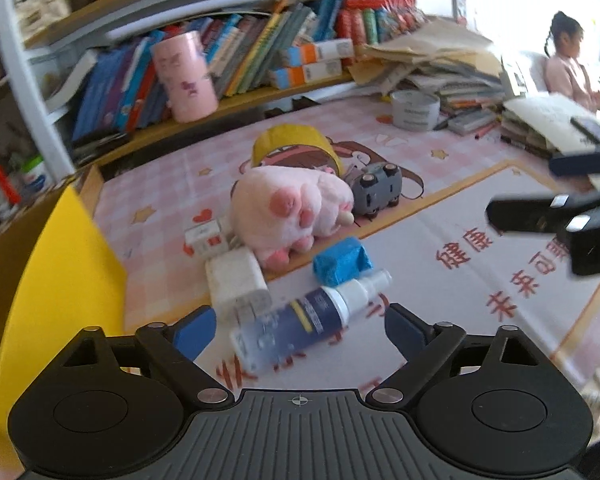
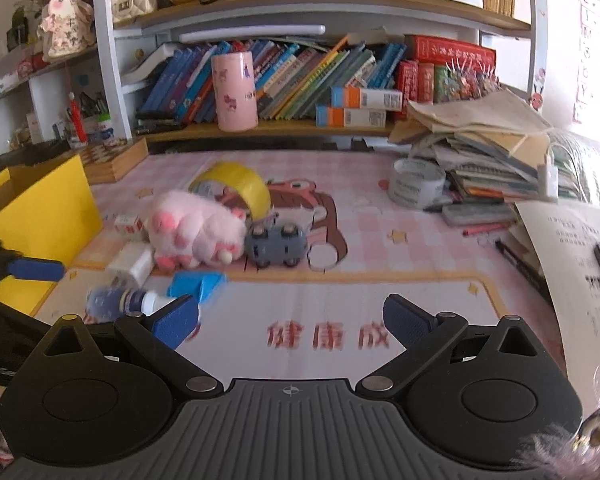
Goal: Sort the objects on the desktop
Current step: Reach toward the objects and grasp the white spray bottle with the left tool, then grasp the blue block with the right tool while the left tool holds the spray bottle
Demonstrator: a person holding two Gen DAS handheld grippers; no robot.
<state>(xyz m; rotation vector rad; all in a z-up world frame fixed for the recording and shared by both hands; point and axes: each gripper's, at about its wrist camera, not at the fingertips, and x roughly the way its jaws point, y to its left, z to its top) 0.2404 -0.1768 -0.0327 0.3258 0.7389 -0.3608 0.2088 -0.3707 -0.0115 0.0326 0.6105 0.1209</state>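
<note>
Spray bottle (image 1: 306, 322) lies on its side on the bench's pink mat (image 1: 480, 280), between the spread, empty fingers of the left tool (image 1: 300, 330), beside a white charger (image 1: 238, 280) and blue packet (image 1: 340, 264). Behind sit a pink plush paw (image 1: 292, 210), grey toy car (image 1: 376, 192) and yellow tape roll (image 1: 292, 140). The right tool (image 2: 290, 320) hangs open over bare mat.

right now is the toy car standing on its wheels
No, the grey toy car lies tipped on its side beside the pink plush paw, wheels facing the camera.
</note>
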